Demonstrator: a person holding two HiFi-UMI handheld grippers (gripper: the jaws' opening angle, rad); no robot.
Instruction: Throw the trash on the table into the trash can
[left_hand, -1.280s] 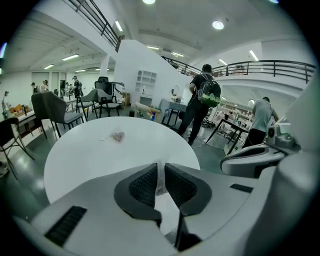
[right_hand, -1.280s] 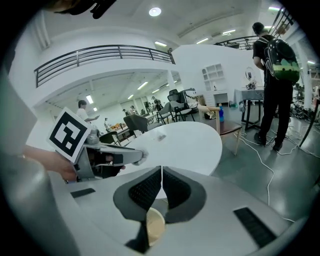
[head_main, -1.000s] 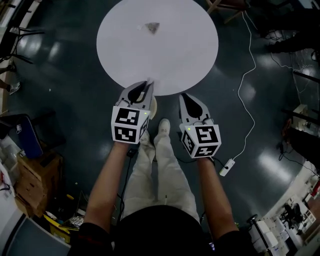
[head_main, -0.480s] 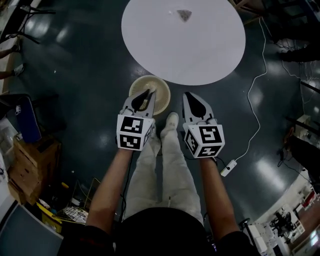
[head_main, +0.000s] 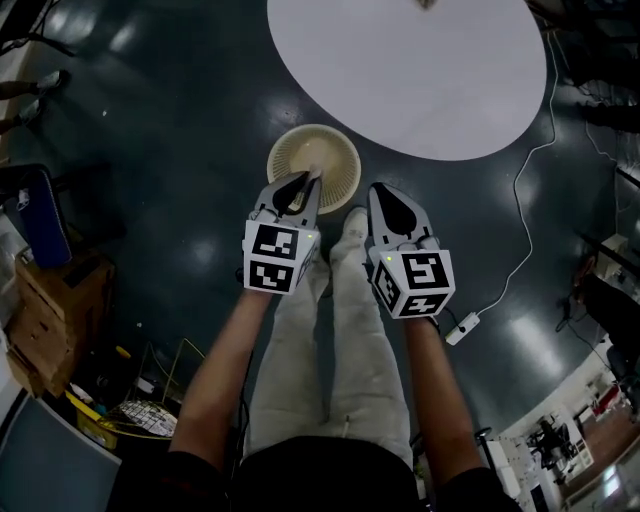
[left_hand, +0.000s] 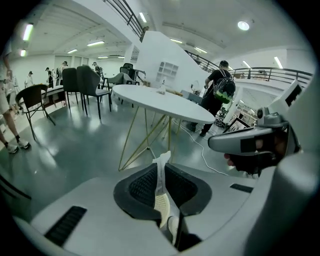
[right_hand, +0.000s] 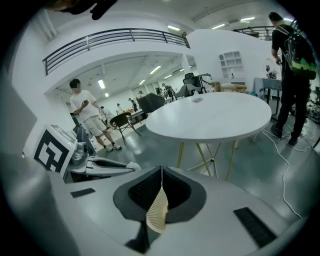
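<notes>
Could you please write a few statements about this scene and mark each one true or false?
1. The left gripper grips a white scrap in its jaws. True.
2. The right gripper grips trash too. False: its jaws are together with nothing between them.
3. The mesh trash can stands on the round table. False: it stands on the floor beside the table.
4. A small piece of trash lies on the table. True.
</notes>
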